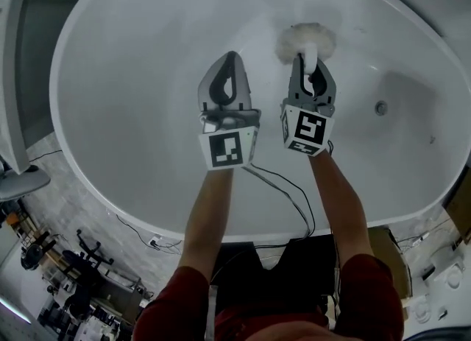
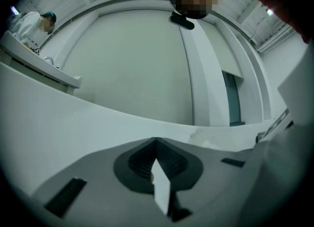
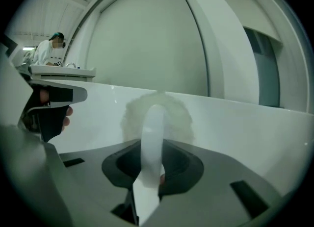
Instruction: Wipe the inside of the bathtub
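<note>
A white oval bathtub (image 1: 110, 148) fills the head view. My right gripper (image 1: 312, 67) is shut on the white handle (image 3: 152, 138) of a fluffy round scrubber (image 1: 307, 39), whose pad (image 3: 158, 114) rests against the tub's inner wall at the far middle. My left gripper (image 1: 229, 63) hangs beside it to the left, over the tub floor, shut with nothing in it. In the left gripper view the jaws meet at a point (image 2: 156, 142) with the tub rim (image 2: 73, 123) behind.
The drain (image 1: 380, 108) sits in the tub floor to the right. Cables (image 1: 287, 192) trail over the near rim. A counter edge (image 1: 11, 74) lies at the left, clutter on the floor at the lower left. A person stands far off (image 3: 49, 49).
</note>
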Demonstrator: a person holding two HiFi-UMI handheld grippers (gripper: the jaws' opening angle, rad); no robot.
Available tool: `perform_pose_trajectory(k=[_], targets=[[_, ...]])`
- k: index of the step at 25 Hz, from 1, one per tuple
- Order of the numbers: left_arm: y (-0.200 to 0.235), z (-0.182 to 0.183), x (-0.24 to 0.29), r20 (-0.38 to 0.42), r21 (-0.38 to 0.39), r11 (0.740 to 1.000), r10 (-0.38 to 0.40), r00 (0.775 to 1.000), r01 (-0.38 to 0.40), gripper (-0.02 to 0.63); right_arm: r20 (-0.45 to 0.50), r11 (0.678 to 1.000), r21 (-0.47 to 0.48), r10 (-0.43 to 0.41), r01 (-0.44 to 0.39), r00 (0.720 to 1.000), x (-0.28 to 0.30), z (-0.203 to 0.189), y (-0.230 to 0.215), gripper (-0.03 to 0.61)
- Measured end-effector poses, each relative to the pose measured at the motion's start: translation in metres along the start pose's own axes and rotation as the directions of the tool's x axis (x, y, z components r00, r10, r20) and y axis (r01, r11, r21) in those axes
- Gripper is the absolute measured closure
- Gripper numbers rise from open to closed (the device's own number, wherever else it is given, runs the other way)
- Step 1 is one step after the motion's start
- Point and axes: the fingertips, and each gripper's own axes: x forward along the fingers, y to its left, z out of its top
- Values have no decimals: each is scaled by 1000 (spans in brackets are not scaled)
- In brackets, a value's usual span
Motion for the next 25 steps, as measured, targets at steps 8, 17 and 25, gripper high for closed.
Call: perform_pose_trajectory(k=[8,17,25], targets=[[86,12,-16,6,-11,998,63,998,-63,598,10,996,-42,85,-84,996,36,20,101,486],[120,-24,8,-19,-33,996,79,997,-80,598,-48,991,-50,121,-123,992,117,-9,128,486],[142,-33,11,-38,-49,994,95,995,-97,598,-8,990,-105,98,-98,995,175,11,156,486]])
